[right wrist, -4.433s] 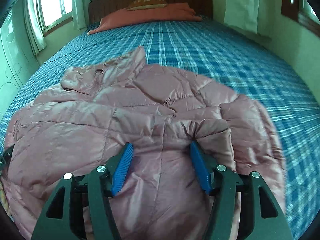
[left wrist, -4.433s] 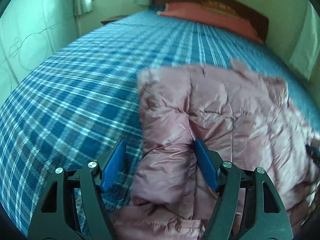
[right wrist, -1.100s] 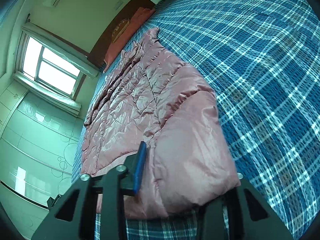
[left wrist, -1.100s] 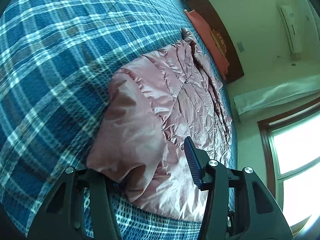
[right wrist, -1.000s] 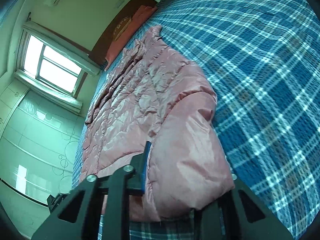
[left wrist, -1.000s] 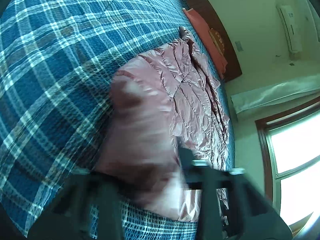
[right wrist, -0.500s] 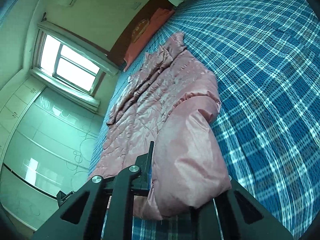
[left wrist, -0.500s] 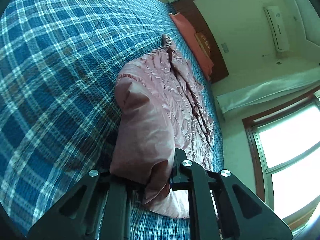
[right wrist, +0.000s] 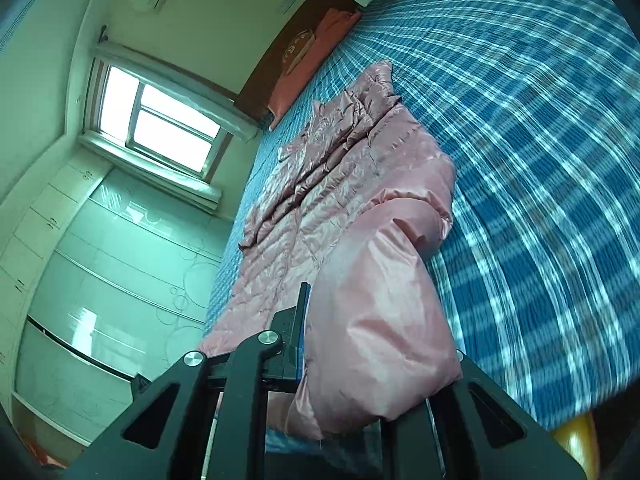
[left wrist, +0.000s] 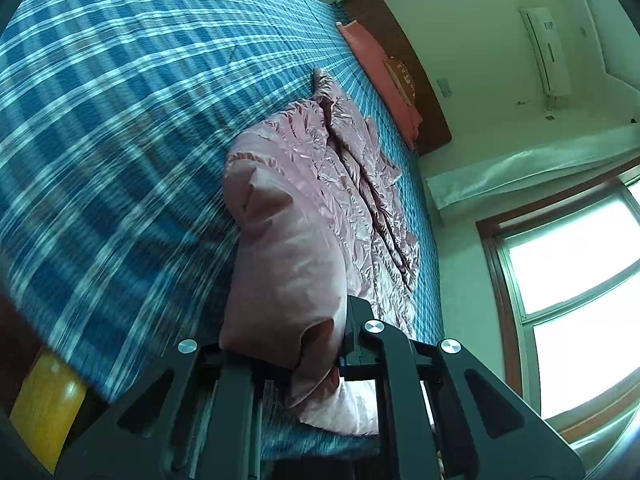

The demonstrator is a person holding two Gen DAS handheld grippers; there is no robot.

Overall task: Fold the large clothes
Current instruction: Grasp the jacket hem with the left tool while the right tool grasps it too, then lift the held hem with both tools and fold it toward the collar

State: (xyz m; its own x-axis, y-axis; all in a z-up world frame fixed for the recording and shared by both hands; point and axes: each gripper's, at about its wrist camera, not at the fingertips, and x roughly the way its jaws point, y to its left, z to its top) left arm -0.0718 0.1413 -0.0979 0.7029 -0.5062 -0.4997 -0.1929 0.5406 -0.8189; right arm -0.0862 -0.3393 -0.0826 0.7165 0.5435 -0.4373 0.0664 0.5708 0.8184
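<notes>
Pink quilted jacket (left wrist: 344,184) on bed (left wrist: 120,100): light, puffy, slick. Left hand-held gripper (left wrist: 288,344) and right hand-held gripper (right wrist: 376,360) each pinching near hem corners; grip deep, fabric slips.

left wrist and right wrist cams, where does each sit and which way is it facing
Left wrist: on the left hand-held gripper, rolled sideways, facing along the pink puffer jacket toward the headboard; own black fingers show.
Right wrist: on the right hand-held gripper, rolled the other way, same heading; own fingers show.
Shared: jacket, plaid bedspread, orange pillow.
</notes>
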